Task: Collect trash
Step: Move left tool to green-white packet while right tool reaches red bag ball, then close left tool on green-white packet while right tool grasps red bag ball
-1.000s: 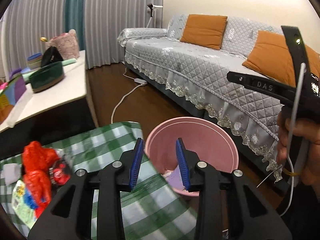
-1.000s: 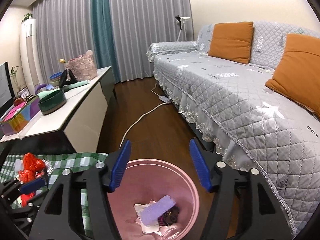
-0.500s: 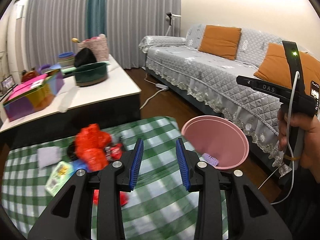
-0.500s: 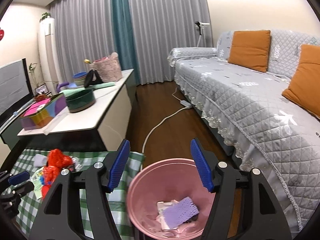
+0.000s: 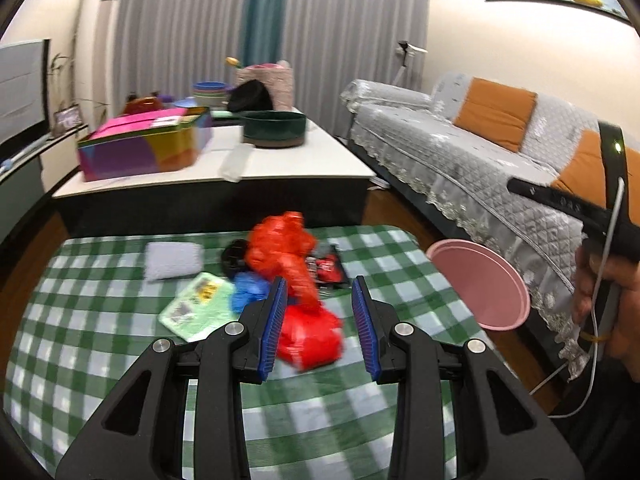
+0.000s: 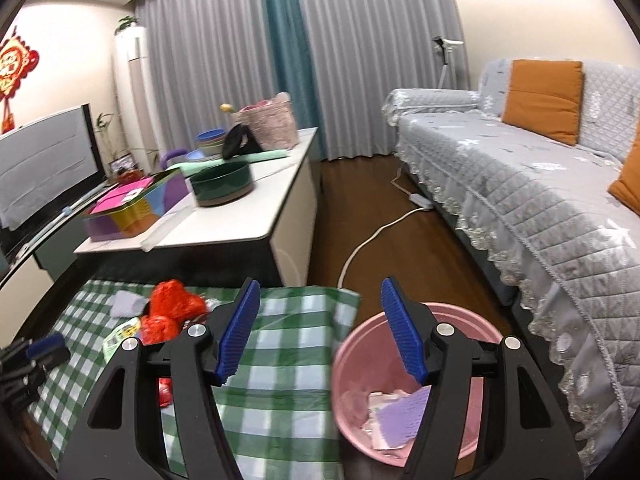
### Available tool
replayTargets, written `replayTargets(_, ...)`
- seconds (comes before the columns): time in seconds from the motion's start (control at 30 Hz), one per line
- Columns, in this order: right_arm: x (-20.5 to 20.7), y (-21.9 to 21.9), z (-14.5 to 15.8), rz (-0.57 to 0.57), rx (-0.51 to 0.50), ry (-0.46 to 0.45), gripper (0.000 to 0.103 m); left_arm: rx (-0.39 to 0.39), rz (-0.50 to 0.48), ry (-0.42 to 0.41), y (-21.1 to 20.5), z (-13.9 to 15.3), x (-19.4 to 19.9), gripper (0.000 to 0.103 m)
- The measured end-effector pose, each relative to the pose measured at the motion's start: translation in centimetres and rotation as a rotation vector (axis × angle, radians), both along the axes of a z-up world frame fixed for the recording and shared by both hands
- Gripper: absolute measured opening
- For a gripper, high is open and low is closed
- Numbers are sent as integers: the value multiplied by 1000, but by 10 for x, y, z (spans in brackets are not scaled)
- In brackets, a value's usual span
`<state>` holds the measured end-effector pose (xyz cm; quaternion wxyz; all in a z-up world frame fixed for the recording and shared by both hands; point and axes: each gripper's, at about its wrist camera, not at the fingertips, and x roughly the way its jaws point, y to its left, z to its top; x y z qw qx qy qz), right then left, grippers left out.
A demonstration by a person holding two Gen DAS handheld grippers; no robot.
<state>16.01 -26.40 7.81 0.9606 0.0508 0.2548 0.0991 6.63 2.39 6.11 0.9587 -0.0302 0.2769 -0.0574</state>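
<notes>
A heap of trash lies on the green checked cloth [image 5: 100, 344]: a crumpled red plastic bag [image 5: 296, 276], a blue scrap [image 5: 250, 286], a light green packet [image 5: 196, 306], a grey pad [image 5: 173, 260] and a dark red wrapper [image 5: 326, 268]. My left gripper [image 5: 320, 320] is open and empty, just above the near end of the red bag. A pink bin [image 6: 416, 388] stands on the floor right of the cloth, with purple and pale trash inside. My right gripper [image 6: 320, 332] is open and empty, above the bin's left rim. The red bag also shows in the right wrist view [image 6: 172, 308].
A low white table [image 5: 280, 164] behind the cloth bears a colourful box [image 5: 144, 146], a dark green bowl [image 5: 274, 130] and a pink basket [image 5: 266, 80]. A grey sofa [image 6: 540, 184] with orange cushions runs along the right. A white cable [image 6: 372, 240] lies on the wood floor.
My left gripper has swung left from over the pink bin to over the trash heap. My right gripper has drawn back and turned left; the bin now lies lower right. Both stayed open.
</notes>
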Motion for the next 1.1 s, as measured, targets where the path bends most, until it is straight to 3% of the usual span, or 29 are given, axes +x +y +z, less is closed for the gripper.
replayTargets(0.6, 11, 127, -51, 300, 7, 102, 63, -40, 215, 98, 79, -47, 9, 34)
replayTargets(0.73, 9, 160, -68, 381, -22, 134, 64, -50, 231, 133, 86, -62, 19, 34)
replayTargets(0.83, 9, 177, -78, 419, -39, 150, 73, -66, 233, 161, 89, -73, 28, 34)
replayTargets(1.1, 16, 205, -110, 495, -73, 232, 78, -156, 210, 250, 96, -101, 52, 34)
